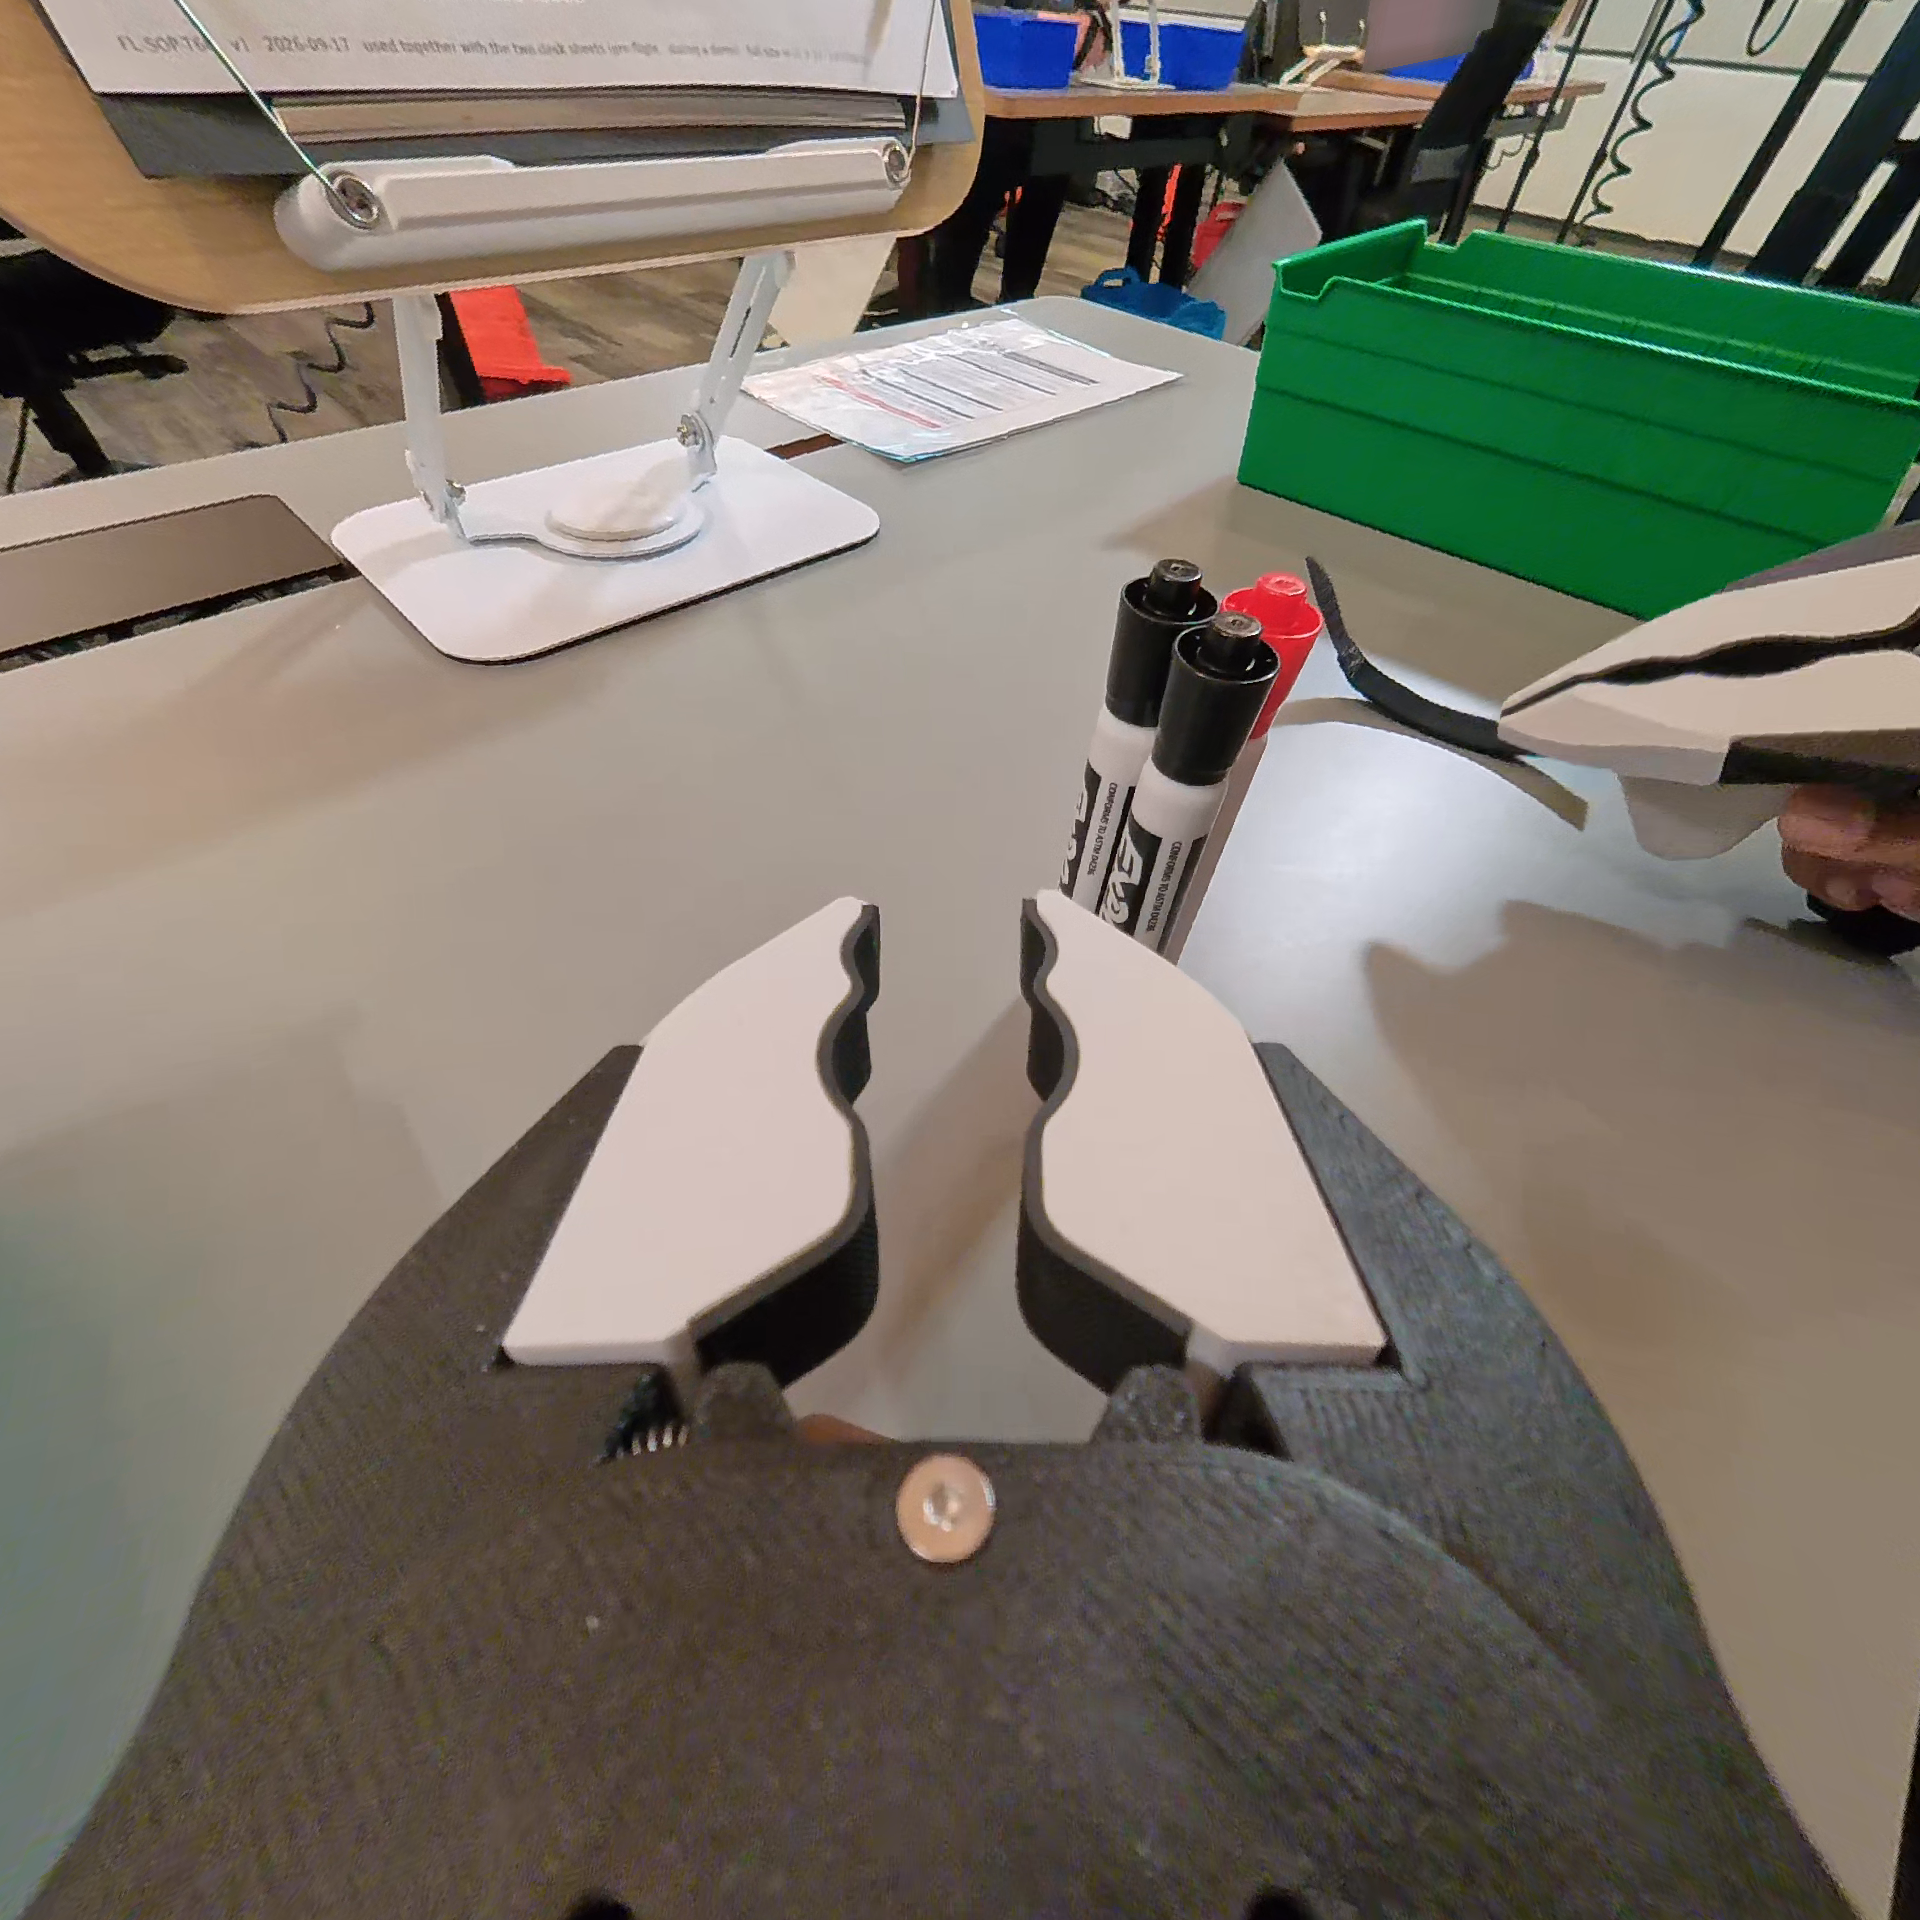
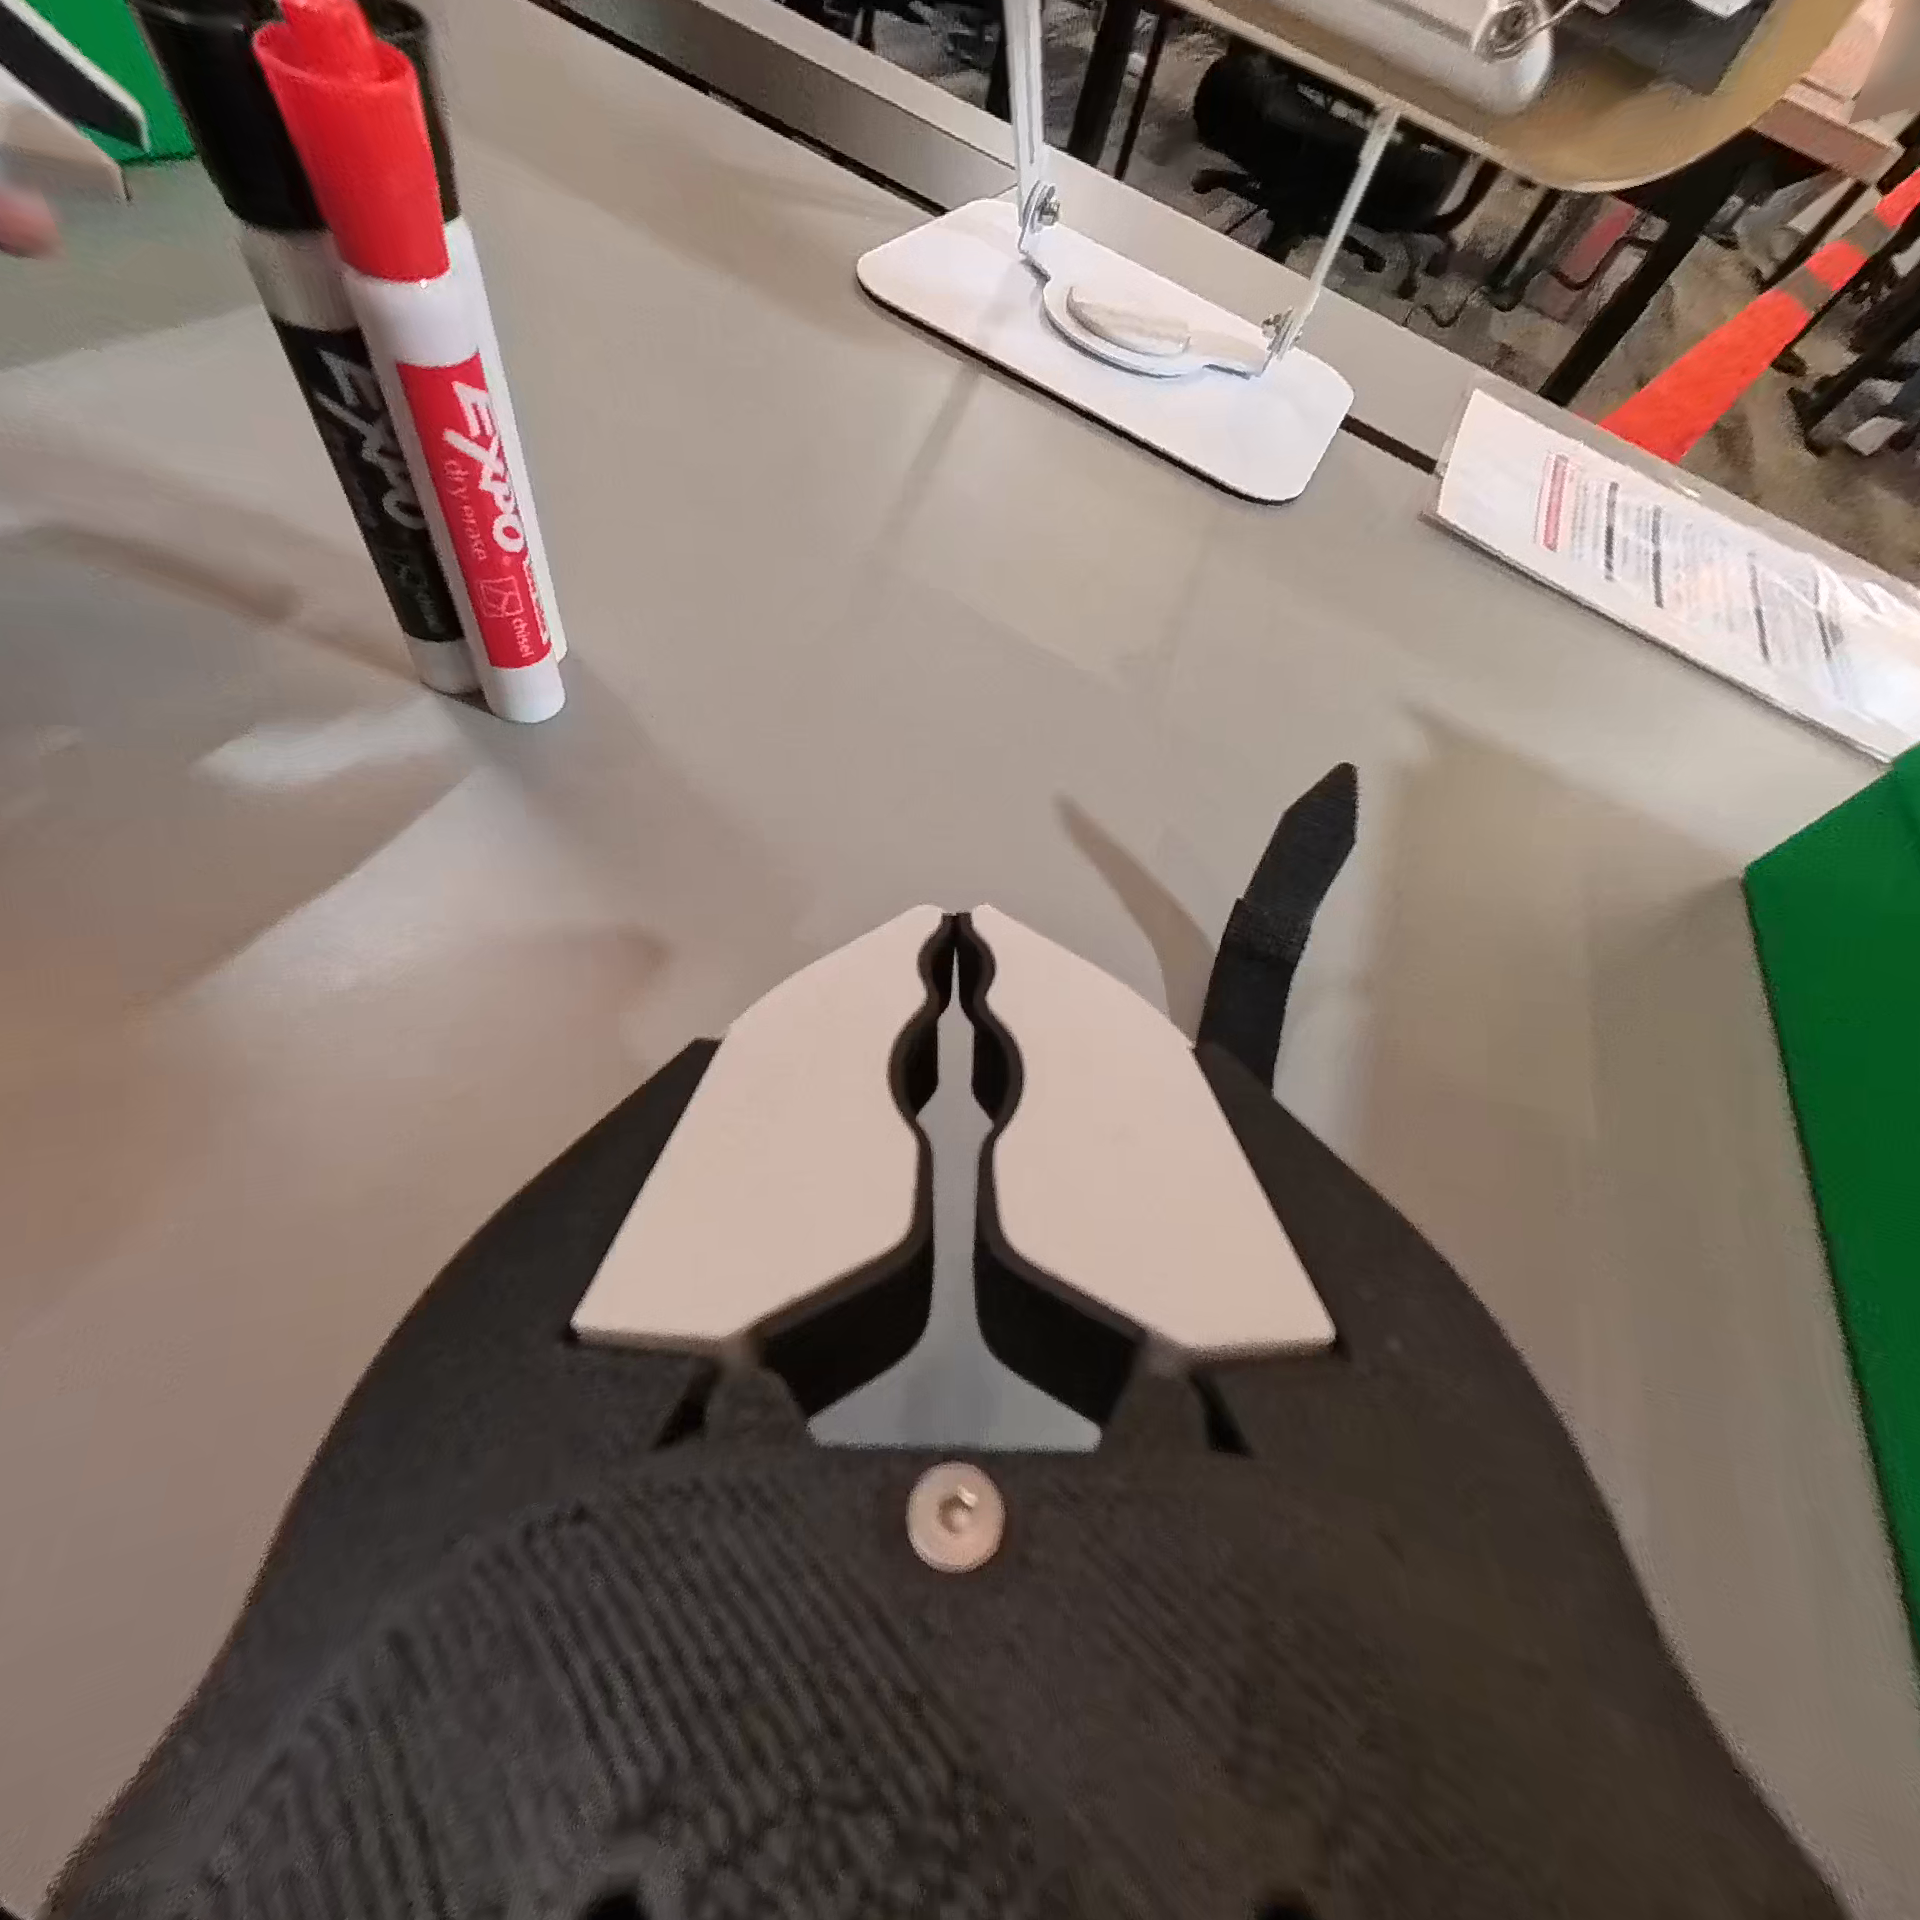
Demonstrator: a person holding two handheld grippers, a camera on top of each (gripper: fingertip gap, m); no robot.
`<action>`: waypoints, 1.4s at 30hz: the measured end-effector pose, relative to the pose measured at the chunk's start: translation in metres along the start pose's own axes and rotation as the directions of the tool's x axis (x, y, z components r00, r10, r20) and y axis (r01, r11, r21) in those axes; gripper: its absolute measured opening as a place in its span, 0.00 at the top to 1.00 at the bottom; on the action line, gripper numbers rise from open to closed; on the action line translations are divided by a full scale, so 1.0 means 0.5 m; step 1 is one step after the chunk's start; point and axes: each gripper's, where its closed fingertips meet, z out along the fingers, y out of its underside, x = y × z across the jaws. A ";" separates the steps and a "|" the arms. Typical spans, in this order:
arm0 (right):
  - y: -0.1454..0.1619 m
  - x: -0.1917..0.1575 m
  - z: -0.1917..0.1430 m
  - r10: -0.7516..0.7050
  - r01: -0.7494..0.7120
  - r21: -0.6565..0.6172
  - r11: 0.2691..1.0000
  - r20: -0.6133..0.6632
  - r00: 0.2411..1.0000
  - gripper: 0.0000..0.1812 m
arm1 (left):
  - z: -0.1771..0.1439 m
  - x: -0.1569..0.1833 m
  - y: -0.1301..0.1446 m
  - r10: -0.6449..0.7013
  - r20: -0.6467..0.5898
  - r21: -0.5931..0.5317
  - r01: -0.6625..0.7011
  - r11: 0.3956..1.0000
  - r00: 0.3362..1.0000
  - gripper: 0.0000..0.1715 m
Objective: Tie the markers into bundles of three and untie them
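Observation:
Three markers stand upright close together on the grey table: two black ones point(image 1: 1205, 758) and a red one point(image 1: 1273, 623). No tie shows around them. My left gripper point(image 1: 951, 925) is open and empty, just in front of them and slightly to their left. My right gripper point(image 2: 956, 916) is shut on a black strap point(image 2: 1288, 925), whose free end sticks out past its right finger. In the left wrist view it point(image 1: 1517, 727) hovers to the right of the markers with the strap point(image 1: 1392, 686) curving toward them. The right wrist view shows the red marker point(image 2: 436, 416) and a black one point(image 2: 343, 395) at upper left.
A green bin point(image 1: 1610, 416) stands at the back right, close to my right gripper point(image 2: 1849, 1143). A white document stand point(image 1: 603, 540) is at the back left, and a laminated sheet point(image 1: 966, 384) lies behind the markers. A hand point(image 1: 1849, 842) holds the right gripper. The grippers' ends are close to 20 centimetres from one another. Measured from the fingertips, the red marker point(image 2: 436, 416) is 7 centimetres or so from the left gripper and 12 centimetres from the right.

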 end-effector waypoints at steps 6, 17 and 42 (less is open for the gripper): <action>-0.004 0.013 -0.005 0.104 -0.105 0.023 0.994 0.042 0.994 0.95 | 0.001 0.000 0.001 0.000 0.000 -0.001 0.000 1.000 1.000 0.84; -0.004 0.011 -0.006 0.150 -0.153 0.021 0.988 0.102 0.983 0.86 | 0.002 -0.001 0.002 -0.006 0.000 -0.003 0.006 1.000 1.000 0.82; -0.006 0.002 -0.007 0.159 -0.165 0.023 0.986 0.163 0.974 0.72 | 0.001 -0.006 -0.008 -0.073 0.001 0.020 0.073 0.997 0.997 0.65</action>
